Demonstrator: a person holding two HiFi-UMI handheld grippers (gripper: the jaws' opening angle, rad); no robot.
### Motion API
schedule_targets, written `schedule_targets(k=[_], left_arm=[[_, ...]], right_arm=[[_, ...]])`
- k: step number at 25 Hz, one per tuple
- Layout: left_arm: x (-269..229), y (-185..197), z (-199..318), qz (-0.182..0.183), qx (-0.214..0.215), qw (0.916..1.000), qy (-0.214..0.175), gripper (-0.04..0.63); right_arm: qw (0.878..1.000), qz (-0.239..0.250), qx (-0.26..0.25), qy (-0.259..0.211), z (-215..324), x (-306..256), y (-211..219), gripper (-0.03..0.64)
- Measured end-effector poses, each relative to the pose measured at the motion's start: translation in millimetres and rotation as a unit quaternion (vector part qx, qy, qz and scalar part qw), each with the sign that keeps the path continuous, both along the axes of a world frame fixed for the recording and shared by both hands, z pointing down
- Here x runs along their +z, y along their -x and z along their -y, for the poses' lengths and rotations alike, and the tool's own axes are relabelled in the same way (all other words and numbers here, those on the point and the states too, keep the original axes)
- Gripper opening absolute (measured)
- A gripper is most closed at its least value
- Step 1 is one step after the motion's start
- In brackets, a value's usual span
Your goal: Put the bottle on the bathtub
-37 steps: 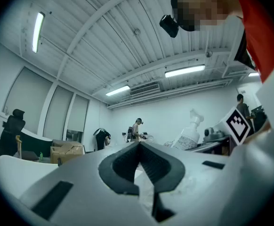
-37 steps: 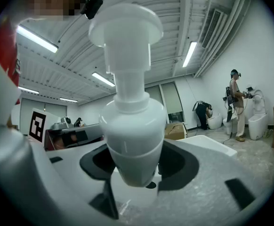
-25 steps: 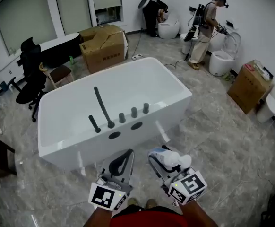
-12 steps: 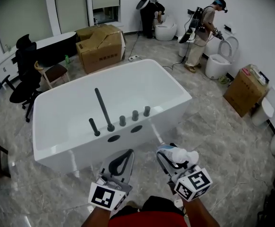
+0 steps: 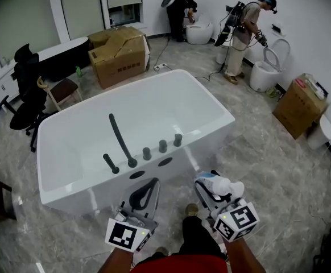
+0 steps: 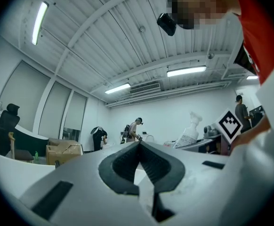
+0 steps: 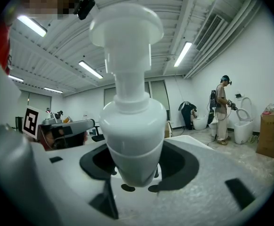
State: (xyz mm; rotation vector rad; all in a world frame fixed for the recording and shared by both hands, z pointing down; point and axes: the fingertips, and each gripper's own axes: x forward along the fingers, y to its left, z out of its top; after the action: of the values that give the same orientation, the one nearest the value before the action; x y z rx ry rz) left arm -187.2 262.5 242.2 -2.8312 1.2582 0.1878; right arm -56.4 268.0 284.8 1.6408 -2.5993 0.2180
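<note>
A white pump bottle (image 5: 219, 185) lies across my right gripper (image 5: 206, 185), which is shut on it; in the right gripper view the bottle (image 7: 130, 126) stands up between the jaws, pump head on top. My left gripper (image 5: 152, 182) is shut with nothing in it, its tips (image 6: 139, 142) touching. The bottle (image 6: 189, 131) also shows at the right of the left gripper view. The white bathtub (image 5: 211, 104) stands just ahead of both grippers, its near ledge carrying a dark faucet (image 5: 120, 138) and knobs (image 5: 162, 145). Both grippers hang over the floor, short of the tub's near wall.
Cardboard boxes (image 5: 120, 53) stand behind the tub and another box (image 5: 299, 104) at the right. Two people (image 5: 242, 30) work at toilets (image 5: 265, 73) at the back right. Black office chairs (image 5: 26, 95) sit at the left. My shoe (image 5: 191, 210) shows on the marble floor between the grippers.
The tub has come a little closer in the head view. My right gripper with the bottle has shifted slightly right and down. A foot now shows between the grippers.
</note>
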Motion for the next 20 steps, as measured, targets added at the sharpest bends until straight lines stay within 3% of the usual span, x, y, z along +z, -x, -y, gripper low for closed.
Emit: schedule_targets(k=[9, 20], left_arm=[[15, -57, 126, 0.023, -0.049, 0.9985, 0.008, 0.01], [44, -122, 247, 0.045, -0.115, 0.9919, 0.031, 0.011]], right_arm=[[0.999, -0.025, -0.037, 0.004, 121, 26, -58, 0.244], [0.991, -0.054, -0.115, 0.047, 249, 77, -105, 0.244]])
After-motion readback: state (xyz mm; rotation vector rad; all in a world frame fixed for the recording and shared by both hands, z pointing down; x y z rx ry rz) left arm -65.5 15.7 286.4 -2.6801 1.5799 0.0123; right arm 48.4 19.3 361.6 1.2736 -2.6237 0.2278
